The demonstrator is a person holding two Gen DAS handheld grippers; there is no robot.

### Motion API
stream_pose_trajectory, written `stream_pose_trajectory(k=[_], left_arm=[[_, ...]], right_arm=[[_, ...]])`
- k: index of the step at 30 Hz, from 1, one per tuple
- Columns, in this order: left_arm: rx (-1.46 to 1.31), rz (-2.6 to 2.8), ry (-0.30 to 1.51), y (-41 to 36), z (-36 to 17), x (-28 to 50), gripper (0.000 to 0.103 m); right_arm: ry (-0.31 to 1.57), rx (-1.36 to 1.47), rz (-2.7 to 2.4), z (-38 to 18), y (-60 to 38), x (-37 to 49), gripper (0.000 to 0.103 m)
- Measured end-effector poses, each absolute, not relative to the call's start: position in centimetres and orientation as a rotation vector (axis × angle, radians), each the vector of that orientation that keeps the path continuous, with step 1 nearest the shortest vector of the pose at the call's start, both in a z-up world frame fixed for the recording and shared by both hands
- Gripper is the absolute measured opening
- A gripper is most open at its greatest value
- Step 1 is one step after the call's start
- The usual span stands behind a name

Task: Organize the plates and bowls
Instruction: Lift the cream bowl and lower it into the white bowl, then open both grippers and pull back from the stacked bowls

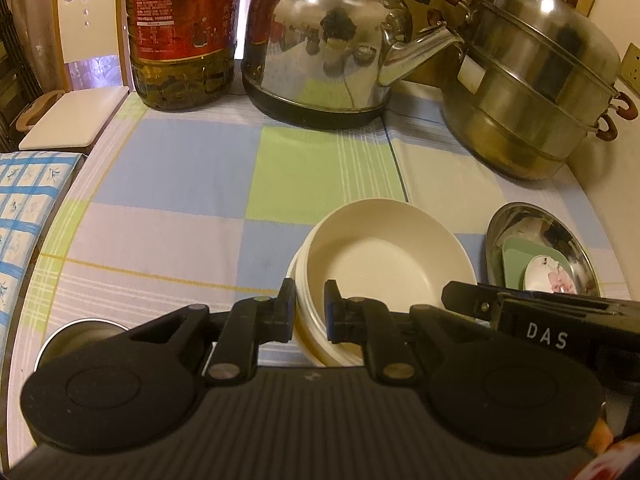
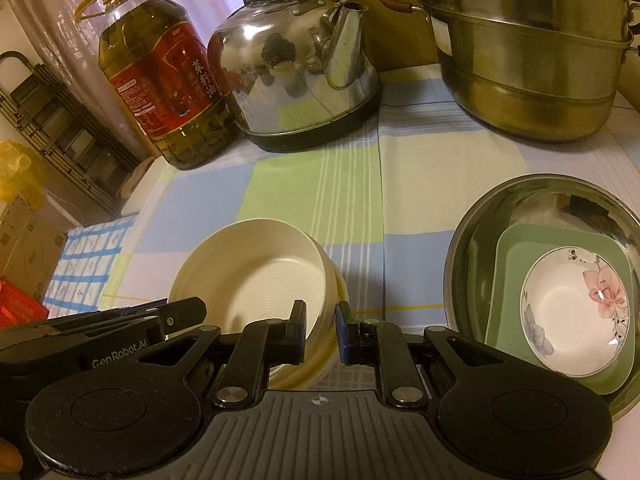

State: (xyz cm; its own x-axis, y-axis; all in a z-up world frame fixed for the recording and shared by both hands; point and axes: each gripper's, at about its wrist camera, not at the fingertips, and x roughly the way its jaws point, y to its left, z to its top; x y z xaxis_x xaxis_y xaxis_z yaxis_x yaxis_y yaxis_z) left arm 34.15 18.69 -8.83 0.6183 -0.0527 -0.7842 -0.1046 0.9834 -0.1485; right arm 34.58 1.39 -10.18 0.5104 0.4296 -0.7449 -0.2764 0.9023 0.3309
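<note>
Here the cream bowls (image 1: 376, 264) sit nested as a small stack near the front of the bench (image 1: 192, 168), the top one tilted in the one beneath. Both grippers have hold of that stack from opposite sides: the left hand-held gripper (image 1: 307, 312) is nearly closed, pinching the near left rim, and the right hand-held gripper (image 2: 322, 330) is likewise nearly closed, pinching the near right rim, with the wall of the bowls between each pair of blue pads.

Just to the right of the stack stands a wide steel basin (image 2: 480, 216) that already holds a green square plate (image 2: 516, 252) with a flowered bowl (image 2: 576, 304) resting in it. So part of the sorting looks done: those pieces are gathered in the basin, and the cream bowls are stacked. What seems left is to settle the tilted top bowl squarely and, probably, to bring the cream stack to join the rest.

Farther back, well apart from the crockery, stand an oil bottle (image 2: 160, 80), a steel kettle (image 2: 296, 68) and a tiered steamer pot (image 2: 532, 60) along the rear of the checked tablecloth.
</note>
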Motion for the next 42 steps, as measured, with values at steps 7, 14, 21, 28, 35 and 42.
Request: stream_pose_trajectory(k=[7,14,21,28,35,42], left_arm=[[-0.184,0.033,0.907,18.6,-8.9,33.9,0.013],[-0.168,0.044,0.897,18.7,-8.7,33.6,0.014],[-0.156,0.036,0.868,18.9,-7.7,32.7,0.017],[-0.140,0.037,0.834,18.9,-5.8,30.3,0.024],[-0.100,0.053,0.830,18.6,-4.0,25.8,0.024],[-0.103,0.061,0.829,17.6,-2.3,20.6,0.024]], right_arm=[[0.942,0.164,0.424,-10.1,1.6,34.4,0.017],[0.937,0.159,0.422,-10.0,1.7,34.3,0.017],[0.922,0.171,0.419,-9.7,1.6,33.7,0.025],[0.880,0.197,0.427,-8.0,0.7,31.8,0.055],[0.896,0.296,0.443,-7.0,-2.1,28.4,0.060],[0.928,0.290,0.475,-6.8,-4.7,23.6,0.062]])
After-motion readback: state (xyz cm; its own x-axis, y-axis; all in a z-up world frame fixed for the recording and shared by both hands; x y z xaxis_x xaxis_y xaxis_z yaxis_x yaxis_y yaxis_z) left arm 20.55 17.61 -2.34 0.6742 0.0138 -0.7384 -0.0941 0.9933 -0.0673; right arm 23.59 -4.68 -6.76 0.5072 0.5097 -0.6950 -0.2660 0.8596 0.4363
